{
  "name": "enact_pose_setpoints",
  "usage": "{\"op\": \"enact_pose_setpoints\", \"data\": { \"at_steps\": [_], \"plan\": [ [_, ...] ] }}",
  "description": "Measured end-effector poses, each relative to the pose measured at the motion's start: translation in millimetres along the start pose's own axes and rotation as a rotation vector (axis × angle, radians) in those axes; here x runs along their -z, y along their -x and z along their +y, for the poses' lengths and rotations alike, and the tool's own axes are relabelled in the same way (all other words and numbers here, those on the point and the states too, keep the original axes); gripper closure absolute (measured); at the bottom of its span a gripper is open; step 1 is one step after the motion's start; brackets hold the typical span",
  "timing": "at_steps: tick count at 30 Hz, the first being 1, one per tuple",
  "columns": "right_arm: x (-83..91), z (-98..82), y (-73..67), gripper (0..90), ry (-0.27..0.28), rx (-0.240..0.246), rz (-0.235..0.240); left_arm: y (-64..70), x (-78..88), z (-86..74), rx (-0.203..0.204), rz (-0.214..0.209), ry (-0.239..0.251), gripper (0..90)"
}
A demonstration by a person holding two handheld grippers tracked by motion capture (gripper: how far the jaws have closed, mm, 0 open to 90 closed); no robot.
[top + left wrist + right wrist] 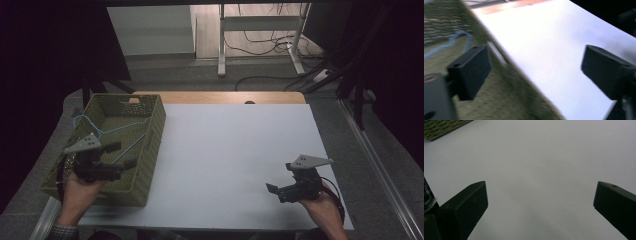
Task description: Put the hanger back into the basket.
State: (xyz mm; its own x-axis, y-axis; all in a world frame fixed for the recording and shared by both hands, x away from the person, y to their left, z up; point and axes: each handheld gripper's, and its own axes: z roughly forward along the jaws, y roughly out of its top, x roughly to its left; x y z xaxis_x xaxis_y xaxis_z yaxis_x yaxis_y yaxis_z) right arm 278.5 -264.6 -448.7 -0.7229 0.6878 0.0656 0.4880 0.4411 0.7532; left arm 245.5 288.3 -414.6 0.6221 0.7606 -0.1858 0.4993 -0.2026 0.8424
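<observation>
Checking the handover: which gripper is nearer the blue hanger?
Left. The left gripper hovers over the basket holding the blue hanger; the right gripper is far across the white table.

from my seat the high view is dim, its corners black; the white tabletop (235, 150) is the brightest patch. my left gripper view smears with motion blur, and the basket (506, 92) beside its jaws is soft. ahead of the right jaws, even grey light, faint shadow.
</observation>
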Motion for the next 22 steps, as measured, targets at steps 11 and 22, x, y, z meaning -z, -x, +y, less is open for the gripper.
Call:
{"op": "enact_pose_setpoints", "data": {
  "at_steps": [11, 22],
  "plan": [
    [-0.3, -7.8, -1.6, 0.0, -0.024, 0.026, -0.017, 36.0, -24.7, -33.9, -0.096, 0.013, -0.099, 1.1],
    [-3.0, -8.8, -1.6, 0.0, -0.035, 0.036, -0.019, 37.1, -30.0, -36.4, -0.138, 0.044, -0.109, 0.0]
  ]
}}
